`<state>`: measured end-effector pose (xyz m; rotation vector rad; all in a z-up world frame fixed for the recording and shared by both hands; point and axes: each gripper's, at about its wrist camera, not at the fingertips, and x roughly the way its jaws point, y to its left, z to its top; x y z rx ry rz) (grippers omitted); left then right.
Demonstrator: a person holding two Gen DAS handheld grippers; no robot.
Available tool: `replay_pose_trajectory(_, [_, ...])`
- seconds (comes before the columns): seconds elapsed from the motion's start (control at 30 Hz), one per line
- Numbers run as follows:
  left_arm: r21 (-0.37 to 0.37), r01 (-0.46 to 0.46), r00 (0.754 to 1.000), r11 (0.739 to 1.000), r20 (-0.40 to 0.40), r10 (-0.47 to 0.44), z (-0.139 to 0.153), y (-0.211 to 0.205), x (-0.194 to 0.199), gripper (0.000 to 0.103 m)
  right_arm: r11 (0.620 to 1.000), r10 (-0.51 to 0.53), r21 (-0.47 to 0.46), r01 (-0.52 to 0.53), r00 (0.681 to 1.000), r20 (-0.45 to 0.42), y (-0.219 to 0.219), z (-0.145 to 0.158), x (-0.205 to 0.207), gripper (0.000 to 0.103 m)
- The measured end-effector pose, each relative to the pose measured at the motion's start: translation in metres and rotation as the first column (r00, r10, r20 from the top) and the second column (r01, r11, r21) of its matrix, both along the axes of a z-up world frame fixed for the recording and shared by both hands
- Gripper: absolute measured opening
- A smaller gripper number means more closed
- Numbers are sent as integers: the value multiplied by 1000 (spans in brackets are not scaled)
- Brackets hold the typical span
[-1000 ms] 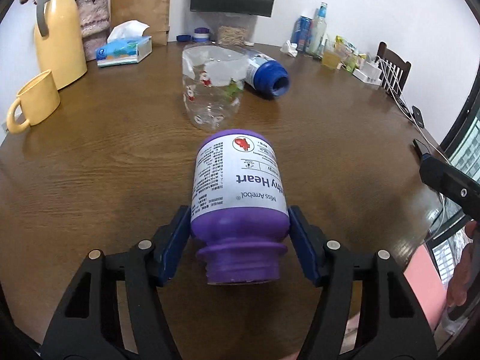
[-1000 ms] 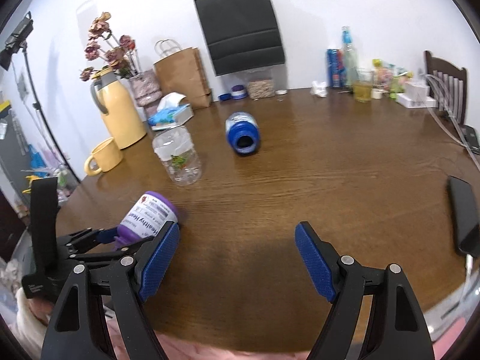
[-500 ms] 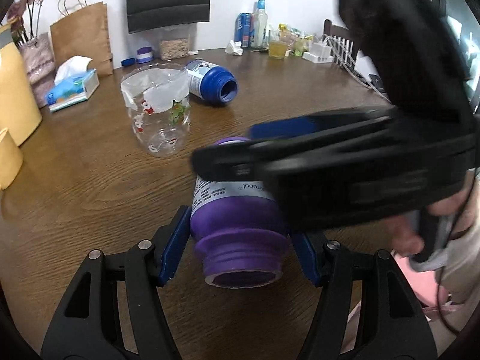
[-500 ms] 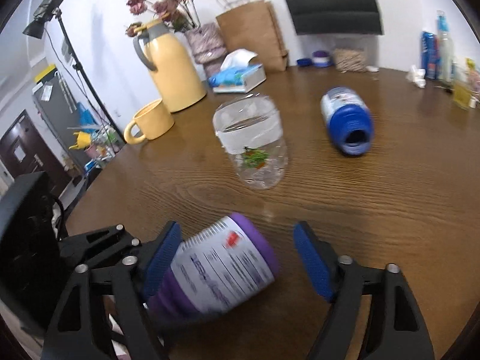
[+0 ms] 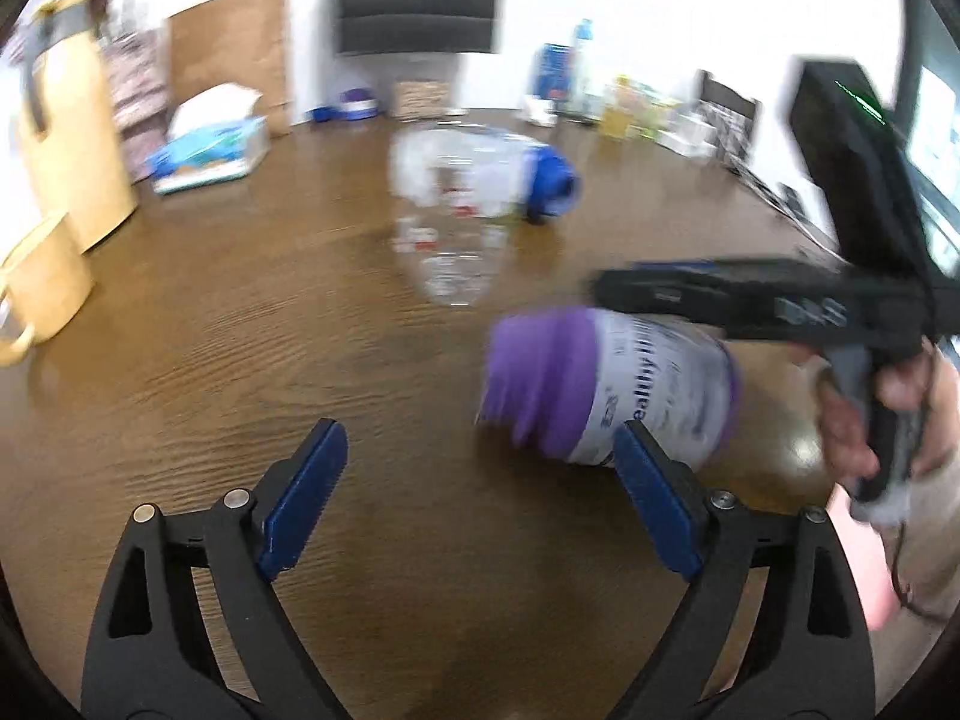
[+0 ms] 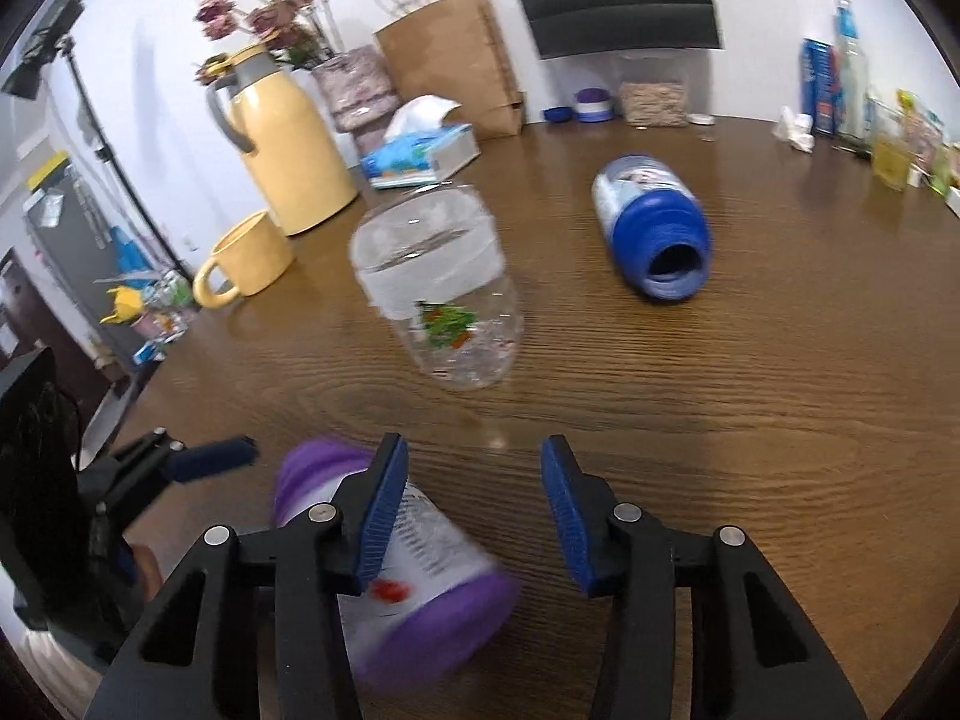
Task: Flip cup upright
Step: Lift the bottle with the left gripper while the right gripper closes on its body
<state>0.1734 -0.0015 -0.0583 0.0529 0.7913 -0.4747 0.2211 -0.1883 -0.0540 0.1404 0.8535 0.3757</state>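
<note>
A purple container [image 5: 606, 384] with a white label lies on its side on the wooden table [image 5: 180, 360], blurred by motion. My left gripper [image 5: 480, 504] is open and holds nothing; the container lies just beyond its right finger. In the left wrist view my right gripper [image 5: 750, 300] reaches in from the right above the container, held by a hand [image 5: 888, 414]. In the right wrist view the right gripper [image 6: 474, 516] is open with bare table between its fingers. There the purple container [image 6: 420, 576] sits under and left of the left finger [image 6: 384, 510].
A clear printed jar [image 6: 438, 288] stands mid-table. A blue container [image 6: 654, 234] lies on its side further right. At the left are a yellow mug [image 6: 246, 258], a yellow flask [image 6: 282, 144], a tissue box [image 6: 420, 150] and paper bags. Bottles and snacks line the far right.
My left gripper has let go of the purple container and opened wide. The container now lies to its right, turned sideways. The right gripper has moved in over it and its fingers have narrowed.
</note>
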Motion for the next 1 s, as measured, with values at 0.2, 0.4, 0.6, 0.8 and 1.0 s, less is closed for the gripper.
replay_pose_trajectory(0.2, [-59, -213, 971, 975, -119, 205, -7, 17, 24, 87, 999, -42, 9, 43, 999, -21, -12, -5, -10, 51])
replay_pose_trajectory(0.4, [-215, -272, 953, 938, -196, 232, 12, 21, 12, 88, 999, -46, 25, 47, 998, -32, -14, -10, -17, 51])
replay_pose_trajectory(0.6, [-169, -215, 943, 962, -292, 159, 3, -23, 29, 91, 998, -52, 25, 52, 998, -28, -15, -12, -15, 51])
replay_pose_trajectory(0.8, [-80, -206, 915, 975, -369, 163, -10, -41, 62, 62, 994, -113, 8, 113, 993, -23, -38, -6, -18, 51])
replay_pose_trajectory(1.0, [-71, -123, 947, 990, -308, 95, 0, -57, 58, 62, 985, -71, 158, 73, 997, -16, -55, 5, -20, 89])
